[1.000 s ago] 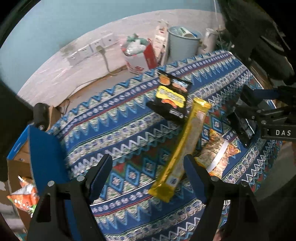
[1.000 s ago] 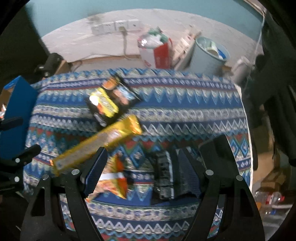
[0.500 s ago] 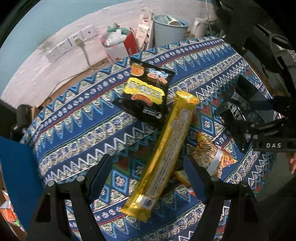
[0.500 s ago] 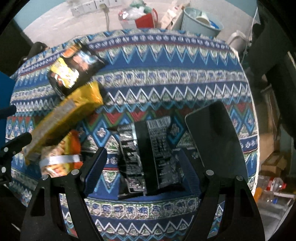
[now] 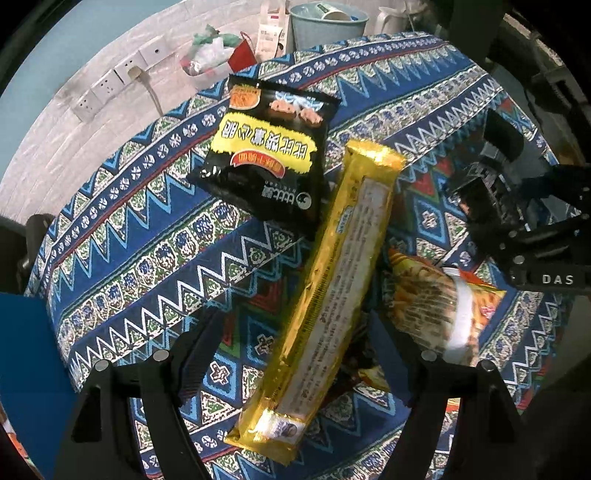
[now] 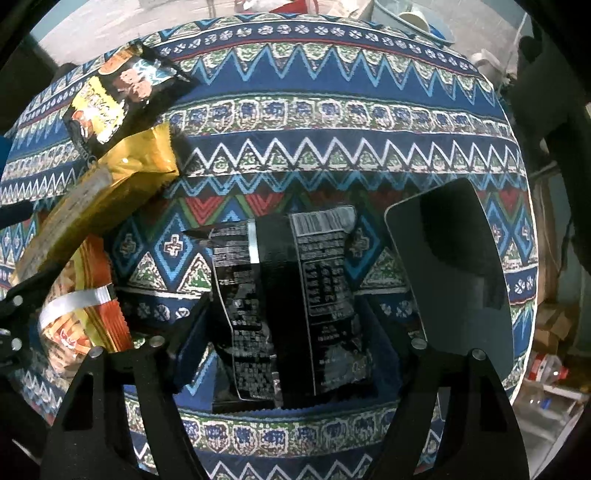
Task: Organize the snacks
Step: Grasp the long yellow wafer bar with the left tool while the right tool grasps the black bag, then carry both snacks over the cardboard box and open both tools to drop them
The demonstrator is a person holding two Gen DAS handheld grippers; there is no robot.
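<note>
A long gold biscuit pack [image 5: 328,291] lies on the patterned tablecloth [image 5: 155,236], its lower half between the open fingers of my left gripper [image 5: 291,332]. A black and yellow snack bag [image 5: 269,158] lies beyond it. An orange snack bag [image 5: 436,306] lies to the right, partly under the gold pack. My right gripper [image 6: 288,317] is open around a black snack bag [image 6: 291,302] lying label-down. The gold pack [image 6: 99,199], the black and yellow bag [image 6: 118,96] and the orange bag [image 6: 81,310] show at the left of the right wrist view.
A dark flat panel [image 6: 454,266] lies right of the black bag near the table's right edge. A blue box [image 5: 26,365] stands at the left. On the floor behind are a light blue bin [image 5: 325,22], a red bag [image 5: 218,55] and wall sockets [image 5: 122,85].
Both grippers have moved down and forward toward the table. The gold pack now lies between my left fingers and the black bag between my right fingers. Both stay open.
</note>
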